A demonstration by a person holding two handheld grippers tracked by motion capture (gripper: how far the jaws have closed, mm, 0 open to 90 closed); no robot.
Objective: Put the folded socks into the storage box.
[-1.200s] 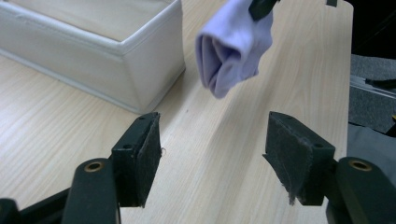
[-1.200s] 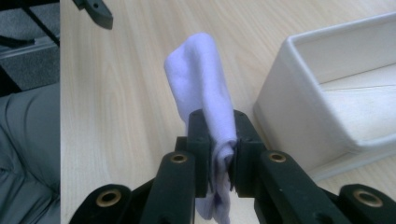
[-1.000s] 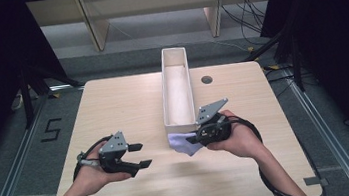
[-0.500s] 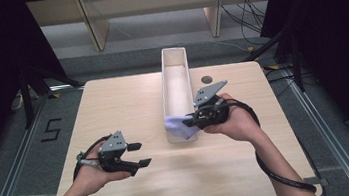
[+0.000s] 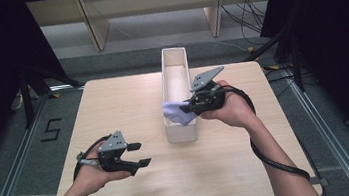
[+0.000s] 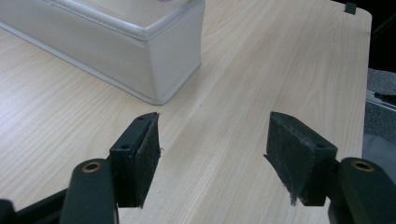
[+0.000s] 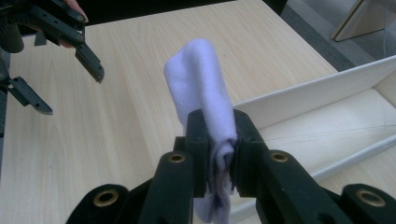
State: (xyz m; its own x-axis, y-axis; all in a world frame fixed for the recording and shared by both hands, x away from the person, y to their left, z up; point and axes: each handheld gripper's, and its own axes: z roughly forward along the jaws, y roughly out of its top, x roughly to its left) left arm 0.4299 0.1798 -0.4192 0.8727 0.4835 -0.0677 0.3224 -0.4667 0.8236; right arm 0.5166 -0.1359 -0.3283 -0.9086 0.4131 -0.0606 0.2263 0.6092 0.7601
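A folded pale lilac cloth (image 5: 175, 113) (image 7: 203, 88) hangs pinched between the pads of my right gripper (image 5: 187, 108) (image 7: 222, 140), which is shut on it. The cloth is held in the air over the near end of a long white box (image 5: 175, 78) (image 7: 322, 93), above its left wall. My left gripper (image 5: 139, 154) (image 6: 212, 156) rests low over the table's near left part, open, with only bare wood between its pads. The box's near corner (image 6: 154, 51) shows ahead of it.
The light wooden table (image 5: 113, 105) has bare room left of the box and along the front. A small dark round object (image 5: 204, 79) lies right of the box, behind my right gripper. Cables trail from both grippers; dark curtains stand at both sides.
My right gripper has risen with the lilac cloth and moved from the table near the box's front corner to above the box's near end. The left gripper has stayed put.
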